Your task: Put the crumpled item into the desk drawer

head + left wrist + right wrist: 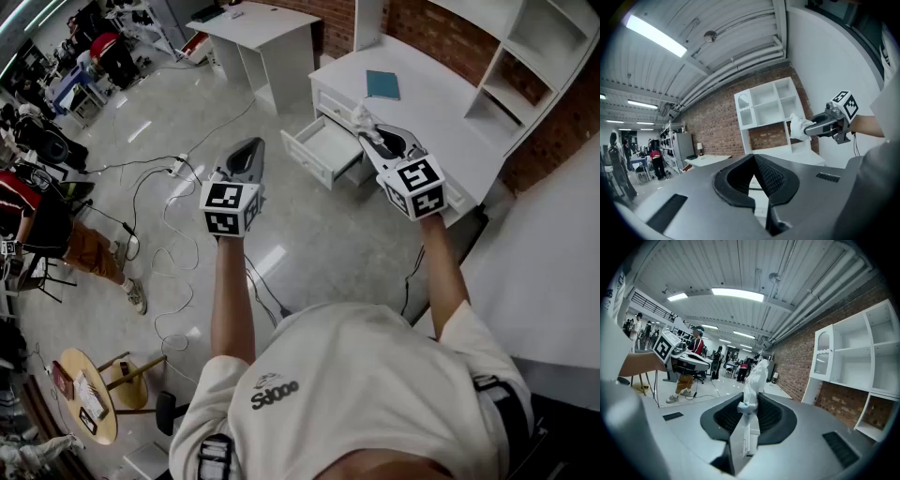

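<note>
The right tongs [372,134] pinch a crumpled white wad [753,376] at its lower end. The wad is longish. Its long axis runs on from the tongs' own line, and the free end points ahead toward the bench [427,98]. In the head view the wad hangs near the bench's front edge, just beside the open drawer [323,150]. The left tongs [754,156] are pressed together at the tips with nothing between them, held out over the floor [309,239].
</note>
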Motion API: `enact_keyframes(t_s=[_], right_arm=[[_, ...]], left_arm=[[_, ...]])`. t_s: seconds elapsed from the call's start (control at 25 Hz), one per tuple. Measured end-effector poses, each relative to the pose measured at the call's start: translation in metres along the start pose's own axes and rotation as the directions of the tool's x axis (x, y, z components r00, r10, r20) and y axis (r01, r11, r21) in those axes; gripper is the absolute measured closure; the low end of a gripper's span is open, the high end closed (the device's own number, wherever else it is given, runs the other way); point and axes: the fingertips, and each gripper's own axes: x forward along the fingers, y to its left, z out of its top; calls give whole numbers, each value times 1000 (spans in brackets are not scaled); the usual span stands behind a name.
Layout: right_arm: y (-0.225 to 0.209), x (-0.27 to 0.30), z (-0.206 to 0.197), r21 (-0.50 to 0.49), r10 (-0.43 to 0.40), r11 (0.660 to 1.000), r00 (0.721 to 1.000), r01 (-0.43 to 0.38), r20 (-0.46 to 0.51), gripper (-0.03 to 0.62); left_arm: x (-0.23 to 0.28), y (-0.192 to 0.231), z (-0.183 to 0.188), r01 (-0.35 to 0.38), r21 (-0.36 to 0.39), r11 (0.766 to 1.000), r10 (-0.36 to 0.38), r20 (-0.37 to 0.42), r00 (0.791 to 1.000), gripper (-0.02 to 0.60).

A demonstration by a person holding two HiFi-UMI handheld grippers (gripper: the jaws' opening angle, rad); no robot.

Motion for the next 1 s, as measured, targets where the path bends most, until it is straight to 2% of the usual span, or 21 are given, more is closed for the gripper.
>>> enact_keyframes(t_s=[0.32, 0.52, 0.8, 1.0], right_arm=[[12, 6, 7, 57, 13, 998, 999, -15, 40, 516], [41, 16, 17, 67, 15, 998, 998, -18, 55, 514], [81, 28, 14, 75, 0, 997, 1000, -1, 14, 515], [89, 36, 17, 70, 4, 998, 1000, -3, -3, 514]], left_arm=[[-8, 10, -10, 13, 50, 999, -11, -23, 1000, 568], [-31, 27, -27, 28, 65, 997, -25, -42, 999, 568], [-53, 45, -50, 68, 50, 996, -65, -55, 996, 568], [-58, 53, -54, 81, 46, 996, -79, -54, 995, 568]])
